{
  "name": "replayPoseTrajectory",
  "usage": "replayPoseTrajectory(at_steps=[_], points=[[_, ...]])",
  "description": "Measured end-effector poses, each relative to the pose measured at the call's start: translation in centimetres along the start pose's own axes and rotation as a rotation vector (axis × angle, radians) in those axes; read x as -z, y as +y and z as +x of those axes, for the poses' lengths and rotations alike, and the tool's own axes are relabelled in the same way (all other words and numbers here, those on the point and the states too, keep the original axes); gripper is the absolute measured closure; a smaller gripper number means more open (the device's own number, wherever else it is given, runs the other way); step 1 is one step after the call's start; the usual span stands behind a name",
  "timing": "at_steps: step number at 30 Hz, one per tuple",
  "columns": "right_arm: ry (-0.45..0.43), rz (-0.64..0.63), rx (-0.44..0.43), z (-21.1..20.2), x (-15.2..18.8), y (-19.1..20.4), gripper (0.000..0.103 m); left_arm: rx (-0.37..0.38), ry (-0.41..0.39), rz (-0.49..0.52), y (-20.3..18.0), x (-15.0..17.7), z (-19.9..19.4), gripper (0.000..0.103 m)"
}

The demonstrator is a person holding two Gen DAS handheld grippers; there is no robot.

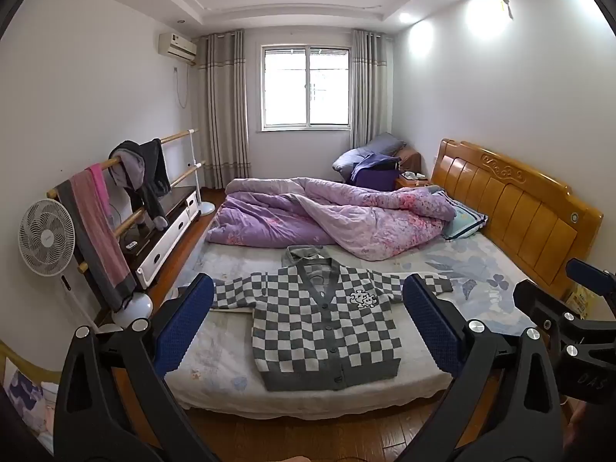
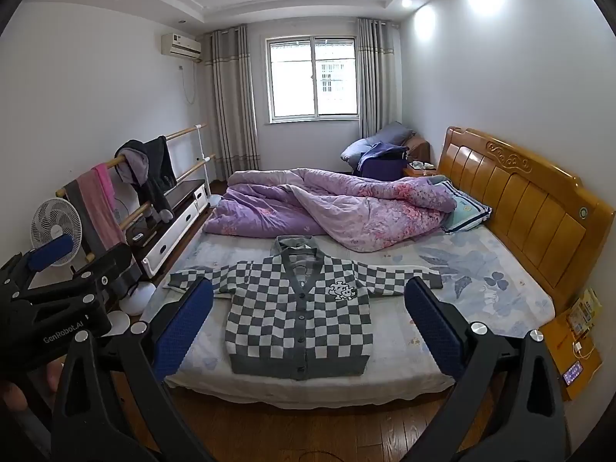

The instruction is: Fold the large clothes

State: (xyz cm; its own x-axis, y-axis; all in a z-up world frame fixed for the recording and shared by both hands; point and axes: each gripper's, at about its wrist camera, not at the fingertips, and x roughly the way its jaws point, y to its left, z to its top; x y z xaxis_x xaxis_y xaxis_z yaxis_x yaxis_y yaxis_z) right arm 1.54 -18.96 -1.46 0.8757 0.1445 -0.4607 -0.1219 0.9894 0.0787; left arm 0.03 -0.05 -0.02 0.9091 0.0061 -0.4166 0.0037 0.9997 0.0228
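A grey-and-white checkered cardigan (image 1: 327,327) lies flat, buttoned, with both sleeves spread out, on the near part of the bed (image 1: 215,381); it also shows in the right wrist view (image 2: 300,319). My left gripper (image 1: 308,296) is open and empty, held back from the bed's near edge above the floor. My right gripper (image 2: 308,296) is open and empty too, beside the left one at about the same distance. The right gripper shows at the right edge of the left wrist view (image 1: 577,308), and the left gripper at the left edge of the right wrist view (image 2: 57,281).
A rumpled purple quilt (image 1: 327,219) covers the bed's far half. A wooden headboard (image 1: 512,204) stands on the right. A rail with hung clothes (image 1: 115,208), a white fan (image 1: 46,236) and a low cabinet (image 1: 165,235) line the left. Wooden floor (image 1: 308,439) lies below.
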Motion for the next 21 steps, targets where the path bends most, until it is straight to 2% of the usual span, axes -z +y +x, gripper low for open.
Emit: replayPoseTrajectory(at_steps=[21], points=[[-0.008, 0.003, 0.007, 0.08, -0.59, -0.20, 0.007, 0.008, 0.007, 0.001, 0.20, 0.11, 0.09, 0.005]])
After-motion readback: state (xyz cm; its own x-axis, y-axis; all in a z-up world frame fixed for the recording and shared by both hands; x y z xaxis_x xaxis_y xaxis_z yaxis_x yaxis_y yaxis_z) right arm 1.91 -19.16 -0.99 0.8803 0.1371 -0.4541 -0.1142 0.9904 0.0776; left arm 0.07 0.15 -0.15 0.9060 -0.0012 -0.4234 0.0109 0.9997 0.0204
